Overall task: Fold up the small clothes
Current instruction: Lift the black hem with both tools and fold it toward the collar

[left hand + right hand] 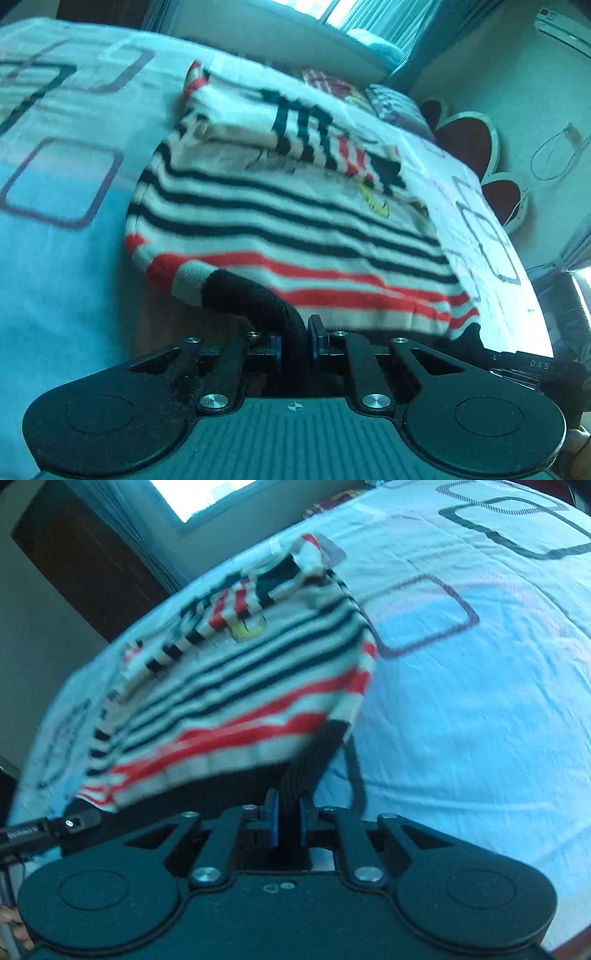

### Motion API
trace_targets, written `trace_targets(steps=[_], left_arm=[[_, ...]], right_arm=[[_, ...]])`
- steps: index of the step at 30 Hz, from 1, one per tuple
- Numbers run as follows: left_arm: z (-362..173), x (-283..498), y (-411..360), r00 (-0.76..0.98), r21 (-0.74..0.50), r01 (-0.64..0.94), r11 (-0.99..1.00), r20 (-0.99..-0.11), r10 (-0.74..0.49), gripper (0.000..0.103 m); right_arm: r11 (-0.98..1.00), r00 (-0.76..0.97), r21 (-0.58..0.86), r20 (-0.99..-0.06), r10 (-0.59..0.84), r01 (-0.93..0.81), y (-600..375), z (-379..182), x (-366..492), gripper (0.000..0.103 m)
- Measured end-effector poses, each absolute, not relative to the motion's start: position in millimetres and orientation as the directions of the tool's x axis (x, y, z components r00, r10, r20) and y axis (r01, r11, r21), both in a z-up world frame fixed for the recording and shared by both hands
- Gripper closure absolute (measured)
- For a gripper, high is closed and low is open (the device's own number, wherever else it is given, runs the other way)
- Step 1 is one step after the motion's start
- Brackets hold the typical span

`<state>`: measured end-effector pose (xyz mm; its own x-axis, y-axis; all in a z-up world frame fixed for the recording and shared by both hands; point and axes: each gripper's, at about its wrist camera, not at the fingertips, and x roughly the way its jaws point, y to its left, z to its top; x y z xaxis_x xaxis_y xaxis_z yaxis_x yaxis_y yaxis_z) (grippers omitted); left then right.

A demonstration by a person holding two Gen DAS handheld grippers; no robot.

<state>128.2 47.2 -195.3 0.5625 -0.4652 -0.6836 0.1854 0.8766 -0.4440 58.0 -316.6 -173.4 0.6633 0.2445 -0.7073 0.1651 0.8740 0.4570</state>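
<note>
On the bed (55, 258), the striped sweater (295, 206) lies sleeves-in. Left claw (297, 341) and right claw (288, 821) each clamp a black hem corner. Judged mid-fold: next, carry the hem toward the collar. Bedsheet lies open all round; the bed's edge runs behind.

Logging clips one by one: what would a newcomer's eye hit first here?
A white knit sweater with black and red stripes lies mid-frame on the pale bedsheet printed with rounded squares. The left gripper and right gripper each pinch its black ribbed hem at bottom centre.
</note>
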Motion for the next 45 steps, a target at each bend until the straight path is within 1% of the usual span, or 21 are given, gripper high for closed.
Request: trace_targets(steps=[6,9,12,19,25,27,29,32,34,35,36,37,38,39,40,41,42,43,44,45], left_arm=[[-162,172,39,0.633,-0.460,0.206,0.864,-0.611,-0.476,0.089],[-145,205,30,0.667,-0.453,0.214,0.865,-0.579,-0.468,0.089],[-137,248,21,0.693,-0.440,0.196,0.876,-0.570,-0.441,0.089],[-142,361,1,0.716,-0.428,0.098,0.898,-0.596,-0.363,0.089],[-154,440,-4,0.722,-0.418,-0.001,0.909,-0.629,-0.288,0.089],[-166,464,-6,0.693,-0.407,-0.035,0.913,-0.668,-0.272,0.089],[-181,485,-3,0.653,-0.414,-0.094,0.906,-0.712,-0.257,0.089],[-201,504,7,0.589,-0.467,-0.170,0.868,-0.754,-0.290,0.088],[-202,507,15,0.595,-0.517,-0.191,0.835,-0.738,-0.320,0.088],[-200,510,17,0.600,-0.525,-0.190,0.829,-0.731,-0.326,0.088],[-197,511,18,0.602,-0.528,-0.185,0.829,-0.728,-0.329,0.086],[-196,512,18,0.600,-0.523,-0.181,0.833,-0.729,-0.328,0.084],[-195,513,19,0.597,-0.523,-0.181,0.833,-0.732,-0.329,0.083],[-195,514,20,0.596,-0.529,-0.178,0.830,-0.729,-0.337,0.080],[-194,514,21,0.596,-0.531,-0.170,0.830,-0.726,-0.342,0.068],[-193,514,22,0.598,-0.532,-0.166,0.830,-0.723,-0.344,0.058],[-190,513,24,0.610,-0.524,-0.170,0.835,-0.721,-0.328,0.021],[-185,509,28,0.639,-0.501,-0.181,0.846,-0.714,-0.286,0.000],[-177,504,32,0.681,-0.475,-0.185,0.860,-0.693,-0.237,0.000],[-173,503,34,0.693,-0.464,-0.178,0.868,-0.685,-0.224,0.000]], right_arm=[[0.868,0.760,0.482,-0.606,0.234,0.116,-322,-142,97,0.092],[0.868,0.792,0.488,-0.564,0.232,0.094,-330,-129,133,0.092],[0.874,0.807,0.480,-0.545,0.226,0.080,-338,-123,180,0.092],[0.857,0.808,0.505,-0.544,0.224,0.103,-362,-135,298,0.092],[0.858,0.798,0.495,-0.568,0.202,0.134,-379,-151,372,0.092],[0.849,0.786,0.505,-0.583,0.205,0.153,-384,-161,393,0.092],[0.826,0.747,0.530,-0.625,0.227,0.192,-389,-176,413,0.092],[0.790,0.730,0.559,-0.646,0.224,0.253,-397,-192,429,0.085],[0.772,0.741,0.579,-0.633,0.223,0.262,-401,-195,431,0.083],[0.782,0.745,0.568,-0.631,0.215,0.255,-401,-194,433,0.083],[0.789,0.748,0.563,-0.627,0.215,0.246,-400,-193,435,0.080],[0.793,0.755,0.560,-0.621,0.211,0.239,-401,-192,436,0.071],[0.789,0.768,0.568,-0.606,0.208,0.234,-403,-189,437,0.067],[0.784,0.778,0.572,-0.597,0.195,0.243,-408,-184,437,0.049],[0.784,0.789,0.571,-0.587,0.181,0.245,-411,-180,435,0.024],[0.795,0.798,0.556,-0.580,0.163,0.242,-413,-175,435,0.019],[0.817,0.793,0.527,-0.589,0.152,0.234,-413,-171,436,0.022],[0.845,0.782,0.486,-0.606,0.142,0.224,-411,-169,437,0.025],[0.867,0.774,0.452,-0.618,0.135,0.209,-408,-167,438,0.027],[0.886,0.768,0.424,-0.626,0.138,0.187,-405,-167,438,0.029]])
